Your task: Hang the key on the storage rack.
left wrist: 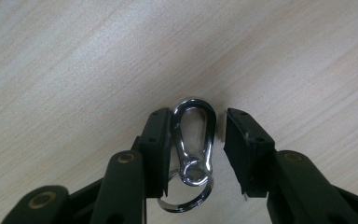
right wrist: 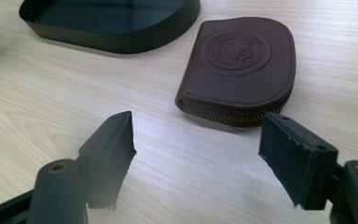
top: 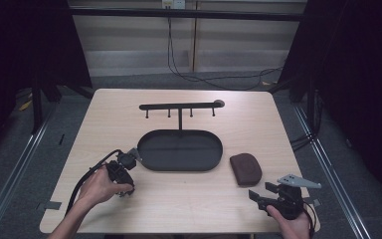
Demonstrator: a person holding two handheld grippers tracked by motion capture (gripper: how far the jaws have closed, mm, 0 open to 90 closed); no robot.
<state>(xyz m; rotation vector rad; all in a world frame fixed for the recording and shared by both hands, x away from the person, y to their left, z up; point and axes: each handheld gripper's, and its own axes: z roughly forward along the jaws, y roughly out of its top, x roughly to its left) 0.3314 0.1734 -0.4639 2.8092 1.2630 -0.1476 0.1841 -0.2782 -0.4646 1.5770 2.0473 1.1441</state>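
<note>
Your left gripper (top: 128,160) sits low over the table (top: 104,107) at about eight o'clock from the tray, tipped down toward the wood. In the left gripper view, a silver carabiner clip (left wrist: 193,140) with a key ring (left wrist: 186,198) hooked to its lower eye lies flat on the light wood between the two black pads. The clip's long side rests against the pad on the nine o'clock side, while a narrow gap is left to the pad on the three o'clock side, so your jaws stand nearly together around the clip without both pads pressing on it. The ring runs partly under the nine o'clock pad. Your right gripper (top: 264,191) rests near the table's front edge at about five o'clock from the tray, its jaws spread wide and holding nothing. In the right gripper view, a brown zip pouch (right wrist: 240,67) lies on the wood at twelve o'clock, just beyond the spread jaws and apart from them. The black oval tray (top: 180,149) sits mid-table, and its hook rack (top: 179,106) rises from its far rim at twelve o'clock. The pouch lies just beside the tray at four o'clock.
</note>
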